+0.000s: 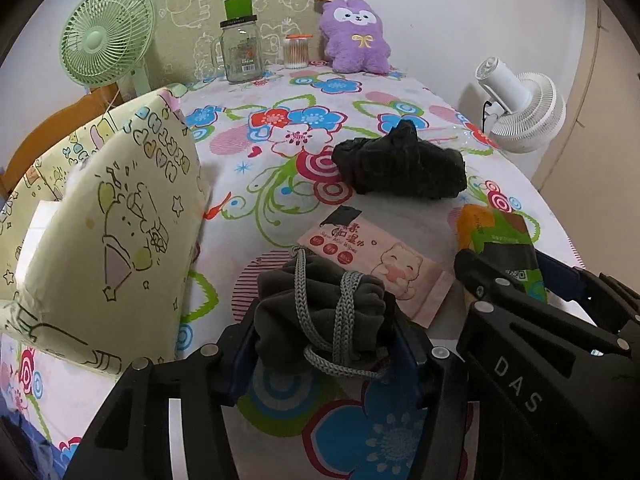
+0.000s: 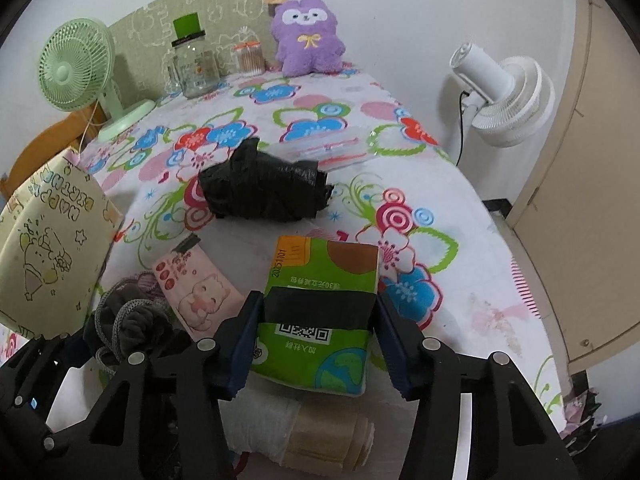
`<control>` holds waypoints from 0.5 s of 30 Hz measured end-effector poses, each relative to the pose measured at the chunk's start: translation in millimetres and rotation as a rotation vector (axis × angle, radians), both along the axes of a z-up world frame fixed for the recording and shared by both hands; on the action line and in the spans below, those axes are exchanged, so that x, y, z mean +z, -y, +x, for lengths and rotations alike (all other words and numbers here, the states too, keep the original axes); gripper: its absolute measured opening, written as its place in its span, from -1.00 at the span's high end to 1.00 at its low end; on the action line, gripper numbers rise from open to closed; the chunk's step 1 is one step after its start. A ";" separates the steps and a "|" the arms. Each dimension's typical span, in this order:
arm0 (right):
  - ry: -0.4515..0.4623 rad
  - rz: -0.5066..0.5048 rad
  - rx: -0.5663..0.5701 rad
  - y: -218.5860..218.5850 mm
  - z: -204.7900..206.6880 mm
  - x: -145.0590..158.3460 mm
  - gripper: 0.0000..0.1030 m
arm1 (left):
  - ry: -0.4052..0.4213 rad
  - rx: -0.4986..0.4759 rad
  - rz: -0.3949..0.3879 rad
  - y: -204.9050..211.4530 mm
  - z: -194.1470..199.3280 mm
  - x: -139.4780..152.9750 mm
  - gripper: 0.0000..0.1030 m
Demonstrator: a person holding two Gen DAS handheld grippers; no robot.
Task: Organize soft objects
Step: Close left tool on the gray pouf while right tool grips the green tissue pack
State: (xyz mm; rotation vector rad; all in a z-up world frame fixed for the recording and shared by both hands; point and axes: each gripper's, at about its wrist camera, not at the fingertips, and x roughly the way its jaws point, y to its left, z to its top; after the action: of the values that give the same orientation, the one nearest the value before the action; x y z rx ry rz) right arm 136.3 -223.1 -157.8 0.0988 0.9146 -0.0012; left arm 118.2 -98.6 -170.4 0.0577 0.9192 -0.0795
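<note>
Sitting clamped in the left gripper point(image 1: 326, 354): the grey drawstring pouch point(image 1: 320, 304).

A desk point(image 2: 472, 184) under a flowered cloth carries a black bundle point(image 2: 264, 192) mid-surface, a pink wipes pack point(image 2: 196, 288) and green tissue pack point(image 2: 320, 304) nearer, a grey pouch point(image 1: 320, 304), and at the back a jar point(image 2: 196, 68), swab tub point(image 2: 251, 58) and purple plush point(image 2: 306, 36).
</note>
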 end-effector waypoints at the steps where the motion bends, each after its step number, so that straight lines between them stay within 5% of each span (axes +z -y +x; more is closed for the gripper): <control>1: 0.009 -0.002 -0.002 0.2 -0.8 2.2 -0.13 | 0.004 0.001 0.000 0.2 -0.4 1.0 -0.14; 15: 0.089 0.006 0.006 -3.7 -10.7 40.0 -0.12 | 0.071 0.012 -0.011 -3.7 -9.6 35.1 -0.13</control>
State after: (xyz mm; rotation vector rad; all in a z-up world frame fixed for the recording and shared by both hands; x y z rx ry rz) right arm 125.5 -219.4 -117.7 0.1007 0.8260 0.0114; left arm 108.6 -94.9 -135.2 0.0445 0.8477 -0.0704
